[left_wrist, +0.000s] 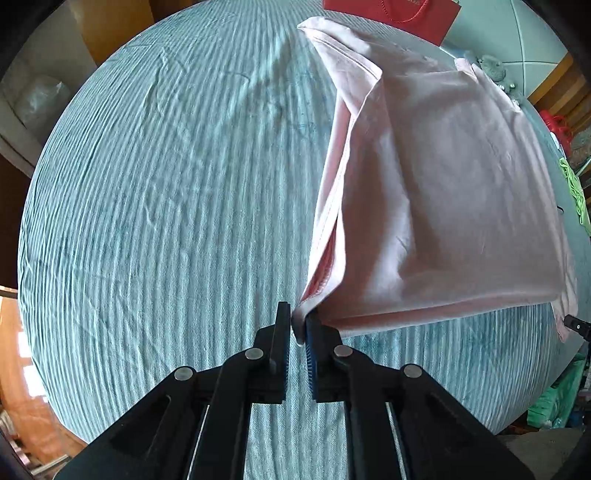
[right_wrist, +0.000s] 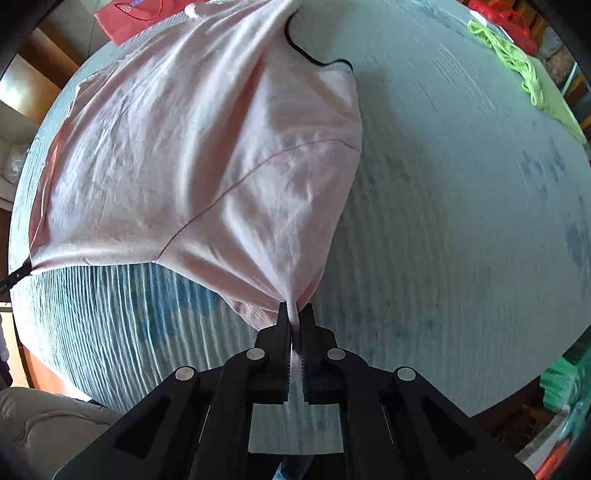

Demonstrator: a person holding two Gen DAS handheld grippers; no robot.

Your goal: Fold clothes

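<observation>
Both grippers have the pink shirt pinched and part-lifted off the striped blue-green bedspread.

Left gripper: jaws nearly together, clamped on a corner of the shirt, low centre of the left view; the cloth rises from there toward the upper right of the frame. An edge looks doubled along the shirt's left side, so maybe one fold is in, can't be sure.

Right gripper: jaws closed tight on a bunched bit of shirt, low centre of the right view. The cloth fans out up and left from there, stretched taut, with a seam line crossing it and a black-trimmed edge near top centre. The far part of the shirt seems to rest on the bedspread.

Progress, my read: early to middle. Shirt is held and spread, not a neat folded stack. Left to do: lay it over, flatten, probably more folds.

Elsewhere: red bag at top of the left view, green garment upper right of the right view, untouched, likely still waiting.
</observation>
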